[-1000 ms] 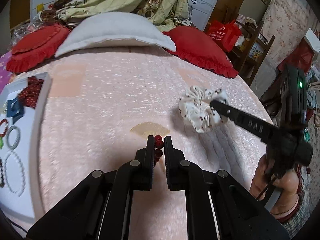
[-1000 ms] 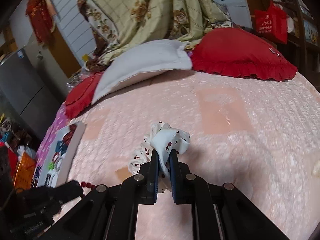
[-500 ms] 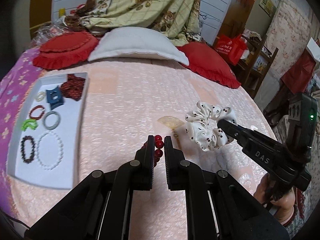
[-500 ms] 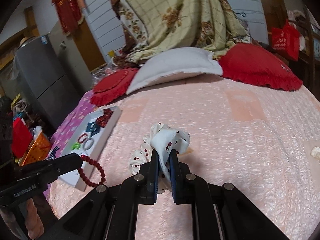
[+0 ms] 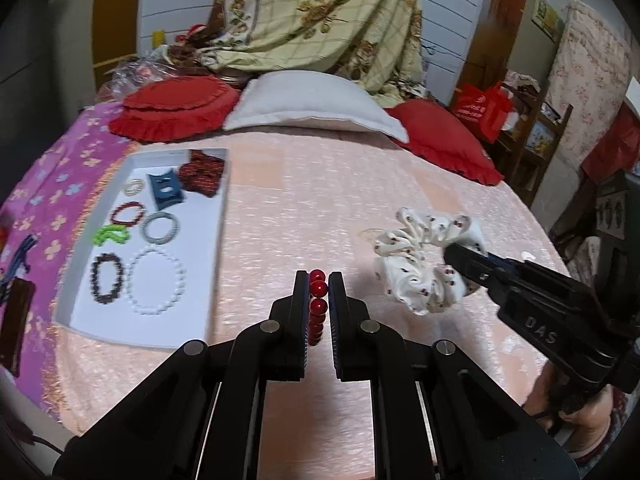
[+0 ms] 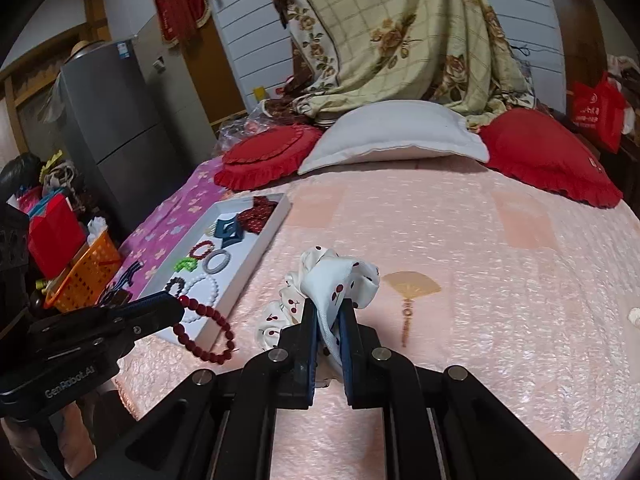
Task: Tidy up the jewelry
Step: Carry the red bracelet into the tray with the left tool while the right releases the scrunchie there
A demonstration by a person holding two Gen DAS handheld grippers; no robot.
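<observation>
Tongs on both sides have swung toward the white tray [image 5: 216, 248] at ten o'clock: left tongs [image 5: 318, 294] clenched on the red bead bracelet [image 6: 208, 334], right tongs [image 6: 329, 322] clenched on the cherry-print scrunchie [image 5: 420, 264], both lifted off the bed [image 5: 320, 208], ready for tray placement.

Bed with pink quilted cover [image 5: 320, 200], white rectangular tray [image 5: 216, 240], white pillow [image 5: 312, 104], two red frilled cushions [image 5: 172, 108], yellow fan-shaped item [image 6: 412, 286]
</observation>
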